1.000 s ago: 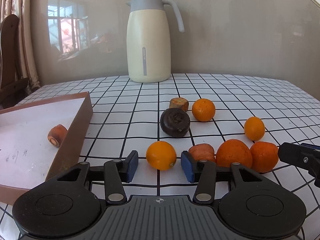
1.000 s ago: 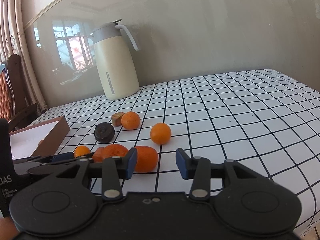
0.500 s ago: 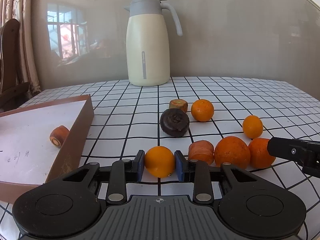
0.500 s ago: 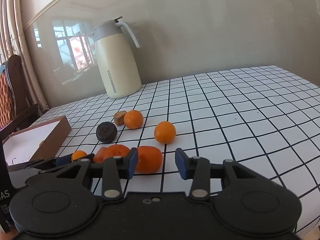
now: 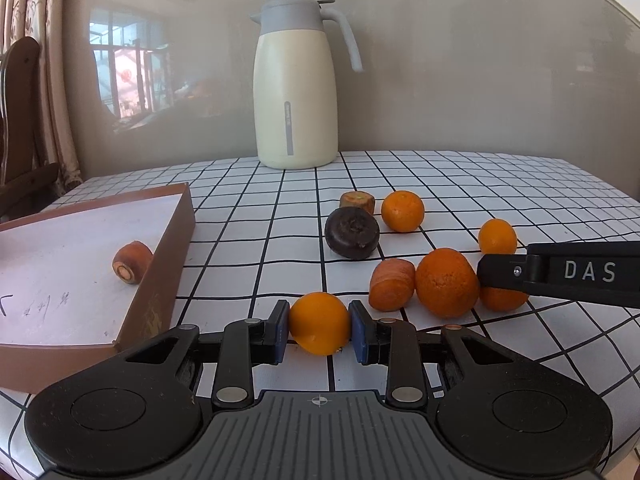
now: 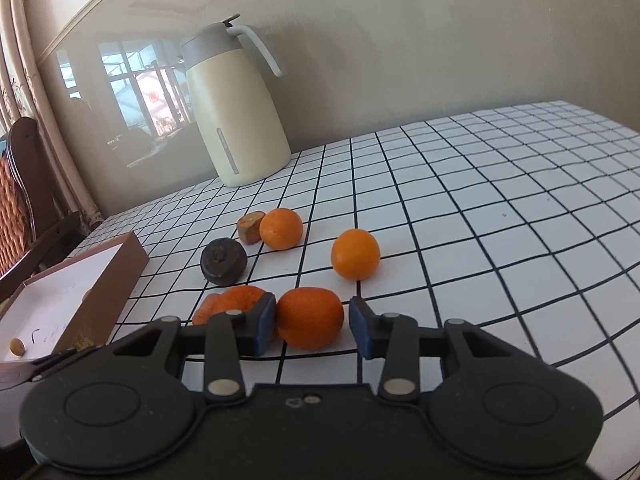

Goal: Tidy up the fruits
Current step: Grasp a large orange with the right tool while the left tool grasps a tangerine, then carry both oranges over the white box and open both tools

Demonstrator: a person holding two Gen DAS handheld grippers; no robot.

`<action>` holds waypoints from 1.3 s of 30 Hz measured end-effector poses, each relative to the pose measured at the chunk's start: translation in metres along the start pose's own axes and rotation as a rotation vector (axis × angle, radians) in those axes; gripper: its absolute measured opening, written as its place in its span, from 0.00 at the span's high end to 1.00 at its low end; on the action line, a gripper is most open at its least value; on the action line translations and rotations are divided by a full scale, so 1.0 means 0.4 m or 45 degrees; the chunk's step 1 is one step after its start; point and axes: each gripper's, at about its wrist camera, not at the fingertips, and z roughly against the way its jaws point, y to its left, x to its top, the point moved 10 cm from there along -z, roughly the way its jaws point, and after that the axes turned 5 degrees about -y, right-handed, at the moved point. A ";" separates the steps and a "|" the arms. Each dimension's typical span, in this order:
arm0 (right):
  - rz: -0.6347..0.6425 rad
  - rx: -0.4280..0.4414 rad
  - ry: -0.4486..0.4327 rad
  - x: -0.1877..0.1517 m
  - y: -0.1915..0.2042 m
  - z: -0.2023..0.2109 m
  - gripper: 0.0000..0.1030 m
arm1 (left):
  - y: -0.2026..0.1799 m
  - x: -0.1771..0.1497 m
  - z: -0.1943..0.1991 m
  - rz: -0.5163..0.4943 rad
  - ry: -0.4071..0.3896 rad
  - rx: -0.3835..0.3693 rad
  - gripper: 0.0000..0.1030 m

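Fruits are scattered over the checkered tablecloth (image 5: 460,184), mostly oranges plus a couple of carrot chunks. Left gripper (image 5: 319,330) has its blue pads pressed tight on both sides of a small smooth orange (image 5: 319,323), so that one's clamped, just beside the brown box (image 5: 160,280). One carrot piece (image 5: 131,261) already sits inside that box. Right gripper (image 6: 312,325) is closing around a bumpy tangerine (image 6: 310,317); left pad looks like it's touching, right pad is a hair off, so not squeezed yet. A bigger orange (image 5: 446,282) and a carrot stub (image 5: 390,284) sit right next to it. Dark round fruit (image 5: 352,232) and a cream thermos jug (image 5: 296,92) are further back.
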 end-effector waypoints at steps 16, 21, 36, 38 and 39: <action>0.133 -0.012 -0.068 0.010 0.012 0.051 0.74 | 0.006 0.004 0.024 0.033 -0.028 0.000 0.69; 0.181 0.010 -0.066 0.003 0.028 0.072 0.74 | 0.011 0.005 0.048 0.034 -0.030 -0.015 0.69; 0.317 0.127 -0.099 -0.008 0.117 0.150 0.74 | 0.074 0.037 0.156 0.026 -0.138 -0.010 0.69; 0.317 0.145 -0.105 -0.007 0.129 0.154 0.74 | 0.089 0.043 0.167 0.037 -0.151 -0.006 0.69; 0.325 0.150 -0.106 -0.007 0.136 0.154 0.74 | 0.095 0.046 0.171 0.039 -0.156 -0.001 0.69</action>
